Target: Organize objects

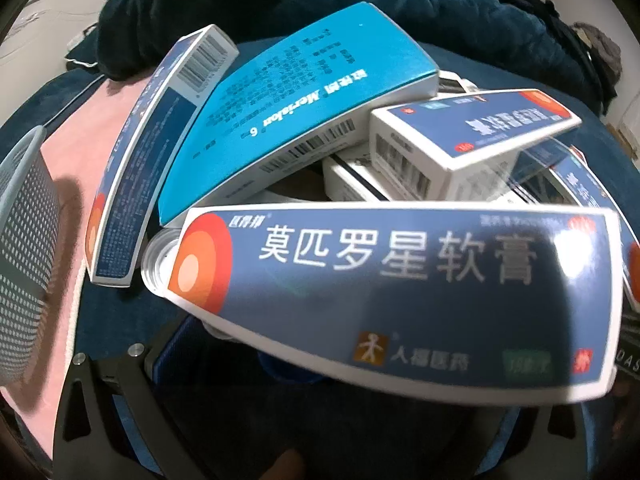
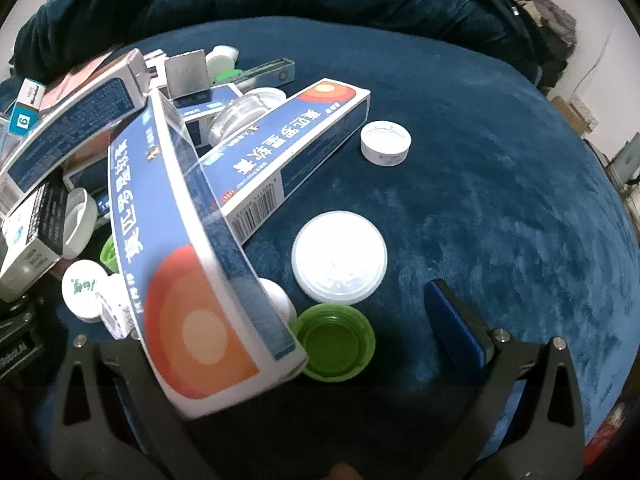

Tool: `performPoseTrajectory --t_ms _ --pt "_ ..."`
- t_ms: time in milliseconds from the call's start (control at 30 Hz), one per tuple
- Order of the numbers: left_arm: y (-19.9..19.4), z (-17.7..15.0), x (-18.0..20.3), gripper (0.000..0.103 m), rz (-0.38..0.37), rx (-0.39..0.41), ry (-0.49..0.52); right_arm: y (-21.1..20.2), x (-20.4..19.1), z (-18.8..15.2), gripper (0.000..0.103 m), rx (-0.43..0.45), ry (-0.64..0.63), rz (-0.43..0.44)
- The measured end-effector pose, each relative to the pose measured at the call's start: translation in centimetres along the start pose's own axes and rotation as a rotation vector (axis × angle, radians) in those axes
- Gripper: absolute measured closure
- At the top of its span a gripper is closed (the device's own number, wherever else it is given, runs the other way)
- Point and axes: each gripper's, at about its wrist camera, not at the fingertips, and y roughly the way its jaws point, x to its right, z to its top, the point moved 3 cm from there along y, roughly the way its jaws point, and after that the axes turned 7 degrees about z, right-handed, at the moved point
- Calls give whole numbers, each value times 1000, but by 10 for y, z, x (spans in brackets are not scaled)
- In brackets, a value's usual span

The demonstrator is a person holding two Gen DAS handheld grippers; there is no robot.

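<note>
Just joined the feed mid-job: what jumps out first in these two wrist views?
A jumbled pile of medicine cartons: a dark blue ointment box with an orange disc fills the left wrist view, with a bright turquoise box leaning behind it. In the right wrist view, loose lids lie on blue cloth beside the pile: a big white lid and a green cap.

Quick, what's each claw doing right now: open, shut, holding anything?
Left claw: open wide, a blue box lies across its gap, no grip visible.
Right claw: open wide, holding nothing; a green cap sits between its fingers.
</note>
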Motion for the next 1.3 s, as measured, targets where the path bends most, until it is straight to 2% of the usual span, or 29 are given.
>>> performPoseTrajectory --t_ms 100,200,300,500,633,700,733,833,1033,1167,1300 --pt "-15 -6 -3 0 5 3 26 -8 4 0 0 -42 14 25" --pt "-35 -14 -4 0 9 41 66 -27 5 -4 0 -39 23 40" --pt "-52 -21 -12 0 1 43 69 -43 5 -9 0 -56 78 83" --pt "-92 -32 -38 0 22 71 37 -82 8 3 0 20 190 164" --pt "-107 0 -64 0 19 105 6 -106 6 14 0 99 230 189" --pt "-115 11 -77 0 9 120 -25 -118 0 15 0 122 242 174" --pt "-119 16 -79 0 15 124 -29 -125 -3 23 0 138 239 159" --pt "-128 36 -88 0 15 142 -12 -136 -12 43 0 165 209 194" --pt "-103 85 -107 0 -78 104 -35 -150 -44 99 0 132 67 300" --pt "-71 108 -107 1 -119 52 -6 -146 -52 119 0 129 24 324" --pt "-43 119 -102 3 -107 -1 47 -127 -53 131 0 114 9 326"
